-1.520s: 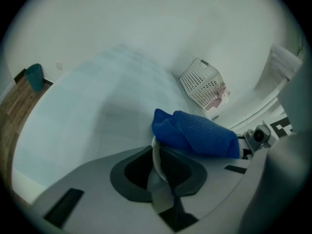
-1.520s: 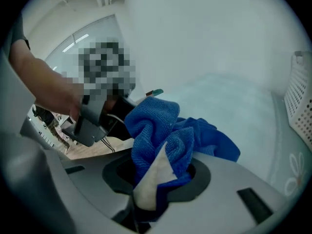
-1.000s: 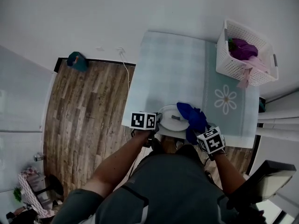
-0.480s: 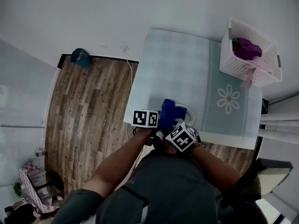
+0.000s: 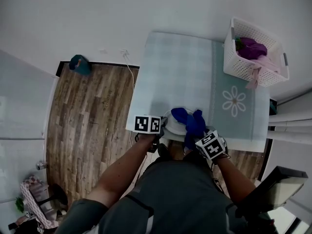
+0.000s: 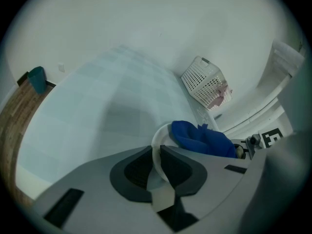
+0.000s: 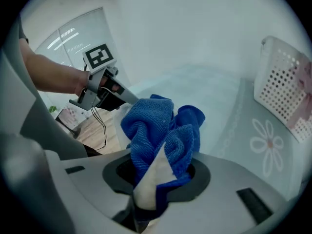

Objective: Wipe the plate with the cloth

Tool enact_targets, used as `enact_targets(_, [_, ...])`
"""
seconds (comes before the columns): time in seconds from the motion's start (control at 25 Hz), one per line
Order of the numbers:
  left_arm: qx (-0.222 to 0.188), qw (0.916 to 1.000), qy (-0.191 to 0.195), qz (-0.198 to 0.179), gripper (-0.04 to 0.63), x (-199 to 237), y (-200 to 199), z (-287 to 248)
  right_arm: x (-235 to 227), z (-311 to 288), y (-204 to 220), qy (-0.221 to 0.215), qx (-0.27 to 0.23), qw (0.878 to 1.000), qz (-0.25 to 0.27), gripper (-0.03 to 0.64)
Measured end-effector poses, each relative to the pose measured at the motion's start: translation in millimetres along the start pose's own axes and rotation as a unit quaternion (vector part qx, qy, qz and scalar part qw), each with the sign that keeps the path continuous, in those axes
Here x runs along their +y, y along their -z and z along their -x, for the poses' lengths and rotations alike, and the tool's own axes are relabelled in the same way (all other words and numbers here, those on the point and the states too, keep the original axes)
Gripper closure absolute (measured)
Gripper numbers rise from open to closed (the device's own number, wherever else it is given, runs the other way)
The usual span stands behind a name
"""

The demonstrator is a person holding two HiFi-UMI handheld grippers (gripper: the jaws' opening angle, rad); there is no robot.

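Though barely parted, pinching plate (image 5: 174, 126) rim edge-on between left gripper (image 6: 157, 160)'s 2 jaws; blue cloth (image 7: 156, 126) bunched between right gripper (image 7: 155, 172)'s closed jaws, spilling forward over plate.

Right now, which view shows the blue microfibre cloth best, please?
The right gripper view: the blue microfibre cloth fills it, bunched in the jaws. The head view shows it small; the left gripper view shows part, over the white plate.

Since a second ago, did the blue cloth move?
Yes. The cloth swept left across the plate, then came back right toward the flower print. It now covers the plate's right side.
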State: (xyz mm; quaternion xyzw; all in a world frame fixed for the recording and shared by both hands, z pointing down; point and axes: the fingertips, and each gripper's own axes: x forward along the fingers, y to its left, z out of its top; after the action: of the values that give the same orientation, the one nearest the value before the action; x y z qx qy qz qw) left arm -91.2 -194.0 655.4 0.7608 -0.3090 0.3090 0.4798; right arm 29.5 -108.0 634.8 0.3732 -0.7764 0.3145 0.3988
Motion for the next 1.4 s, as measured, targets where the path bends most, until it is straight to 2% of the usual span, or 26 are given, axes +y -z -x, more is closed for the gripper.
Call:
enact_targets(0.16, [-0.004,0.9999,-0.006,-0.009,0.537,-1,0,0,-35,13,24,0.028,-0.005,0.997,-0.066,0.479])
enact_targets(0.32, [-0.012,0.9995,-0.002,-0.028,0.532,-2,-2,-1,-42,24,25,0.046,-0.019,0.997,-0.061,0.479])
enact_targets(0.44, [-0.021,0.9971,-0.002,-0.073,0.524,-7,-2,1,-38,33,11,0.039,-0.054,0.996,-0.065,0.479])
enact_targets(0.52, [-0.038,0.9944,0.000,-0.098,0.489,-11,-5,6,-36,41,-2,0.040,-0.085,0.993,-0.069,0.479])
enact_targets(0.64, [-0.069,0.9917,0.013,-0.108,0.462,-17,-9,13,-38,56,-21,0.053,-0.136,0.986,-0.080,0.479])
enact_targets(0.76, [-0.128,0.9851,0.020,-0.113,0.462,-27,-28,36,-40,72,-42,0.068,-0.183,0.977,-0.086,0.479])
enact_targets(0.92, [-0.205,0.9703,0.038,-0.123,0.462,-47,-54,79,-37,101,-73,0.087,-0.252,0.959,-0.093,0.478])
enact_targets(1.0, [-0.241,0.9593,0.043,-0.140,0.463,-58,-66,104,-32,119,-89,0.099,-0.290,0.947,-0.095,0.477])
enact_targets(1.04, [-0.260,0.9525,0.043,-0.153,0.477,-63,-71,116,-29,128,-96,0.106,-0.306,0.942,-0.091,0.477])
enact_targets(1.08, [-0.278,0.9448,0.040,-0.168,0.537,-67,-75,129,-25,137,-103,0.113,-0.322,0.936,-0.084,0.477])
enact_targets(1.12, [-0.296,0.9361,0.037,-0.187,0.567,-72,-79,141,-20,146,-111,0.119,-0.337,0.931,-0.077,0.477])
enact_targets(1.24, [-0.336,0.9112,0.027,-0.236,0.584,-84,-87,169,-10,168,-128,0.128,-0.375,0.914,-0.084,0.477])
enact_targets(1.32, [-0.357,0.9027,0.035,-0.238,0.586,-88,-90,182,-5,179,-135,0.135,-0.390,0.906,-0.095,0.477])
enact_targets(1.4, [-0.373,0.8979,0.042,-0.230,0.586,-88,-92,193,1,189,-138,0.145,-0.397,0.901,-0.098,0.477])
